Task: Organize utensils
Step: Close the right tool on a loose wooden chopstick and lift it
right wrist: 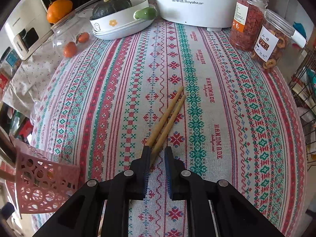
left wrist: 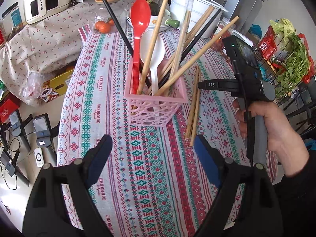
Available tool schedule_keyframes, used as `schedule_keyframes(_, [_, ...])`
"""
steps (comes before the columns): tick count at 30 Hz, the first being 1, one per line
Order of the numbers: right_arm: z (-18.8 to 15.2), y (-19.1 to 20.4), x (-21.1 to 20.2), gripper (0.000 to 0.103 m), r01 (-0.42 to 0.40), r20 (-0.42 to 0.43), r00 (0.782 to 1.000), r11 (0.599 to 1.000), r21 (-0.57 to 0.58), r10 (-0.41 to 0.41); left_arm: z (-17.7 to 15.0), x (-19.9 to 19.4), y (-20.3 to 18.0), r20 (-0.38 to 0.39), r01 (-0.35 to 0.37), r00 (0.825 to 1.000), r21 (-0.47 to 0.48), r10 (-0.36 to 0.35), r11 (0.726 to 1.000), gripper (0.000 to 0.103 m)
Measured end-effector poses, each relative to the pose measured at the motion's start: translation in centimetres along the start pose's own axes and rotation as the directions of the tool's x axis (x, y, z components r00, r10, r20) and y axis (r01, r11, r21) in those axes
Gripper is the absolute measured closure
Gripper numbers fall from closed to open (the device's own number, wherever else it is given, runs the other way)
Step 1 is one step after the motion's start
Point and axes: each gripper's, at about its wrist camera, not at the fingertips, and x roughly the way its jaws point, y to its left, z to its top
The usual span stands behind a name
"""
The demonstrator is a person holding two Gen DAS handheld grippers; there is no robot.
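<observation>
A pink lattice basket (left wrist: pixel 156 106) stands on the patterned tablecloth (left wrist: pixel 142 177) and holds a red spoon (left wrist: pixel 139 19), a white spoon (left wrist: pixel 153 49) and several wooden and black chopsticks. It also shows in the right wrist view (right wrist: pixel 45 183) at the lower left. A pair of wooden chopsticks (right wrist: pixel 167 116) lies flat on the cloth, right of the basket (left wrist: pixel 194 108). My right gripper (right wrist: pixel 157 152) is partly open, its jaws around the near ends of this pair. My left gripper (left wrist: pixel 152 144) is open and empty, in front of the basket.
A white Royalstar cooker (right wrist: pixel 195 2), stacked bowls with a green squash (right wrist: pixel 120 21), a glass jar of tangerines (right wrist: pixel 69 37) and two jars of dried fruit (right wrist: pixel 258 29) stand at the table's far edge. A wire rack with greens (left wrist: pixel 290 59) stands at the right.
</observation>
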Motion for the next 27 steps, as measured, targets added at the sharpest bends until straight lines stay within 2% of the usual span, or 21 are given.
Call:
schedule_keyframes(3, [0.0,-0.9,0.1,0.088,0.032,-0.014,0.999,0.999,0.018,-0.032,-0.2,-0.1,-0.7,0.011,-0.007,1.0,0.044,0.007,0.999,0.019])
schedule_keyframes(4, [-0.1,-1.4,0.7,0.088,0.062,-0.063,0.996,0.998,0.032,-0.06,-0.3,-0.1,-0.9,0.014,-0.01,1.0,0.057,0.009,0.998,0.019])
schedule_keyframes(5, [-0.1,-1.8,0.2,0.087,0.023,-0.032,0.999,0.998,0.058,-0.021,-0.3,-0.1,-1.1,0.016,-0.011,1.0,0.066,0.01,0.998,0.019])
schedule_keyframes(9, [0.4,-4.1,-0.8,0.086,-0.118,-0.046,0.991,0.973,0.197,0.129,-0.3,-0.2,-1.4,0.021,-0.004,1.0,0.073,0.003,0.997,0.02])
schedule_keyframes(12, [0.9,-4.5,-1.8,0.086,-0.138,-0.024,0.989,0.968,0.21,0.146,-0.3,-0.3,-1.5,0.028,-0.002,1.0,0.072,0.0,0.997,0.02])
schedule_keyframes(16, [1.5,-3.2,-3.2,0.086,-0.167,-0.004,0.986,0.974,0.154,0.17,-0.4,-0.3,-1.4,0.025,0.002,1.0,0.064,-0.004,0.998,0.02])
schedule_keyframes(18, [1.9,-2.2,-3.6,0.087,-0.151,-0.007,0.988,0.982,0.114,0.153,-0.4,-0.3,-1.3,0.024,0.004,1.0,0.06,-0.006,0.998,0.02])
schedule_keyframes(22, [2.4,-1.0,-3.6,0.091,-0.044,-0.04,0.998,0.997,0.067,0.047,-0.4,-0.5,-1.2,0.027,0.013,1.0,0.056,-0.014,0.998,0.02])
schedule_keyframes(24, [2.7,-0.2,-3.9,0.091,0.007,-0.024,1.0,1.0,0.022,-0.007,-0.4,-0.5,-1.2,0.027,0.016,0.999,0.057,-0.017,0.998,0.02])
schedule_keyframes(27, [3.1,1.1,-4.5,0.09,0.067,-0.012,0.998,0.997,-0.047,-0.067,-0.5,-0.5,-1.4,0.018,0.036,0.999,0.07,-0.037,0.997,0.028])
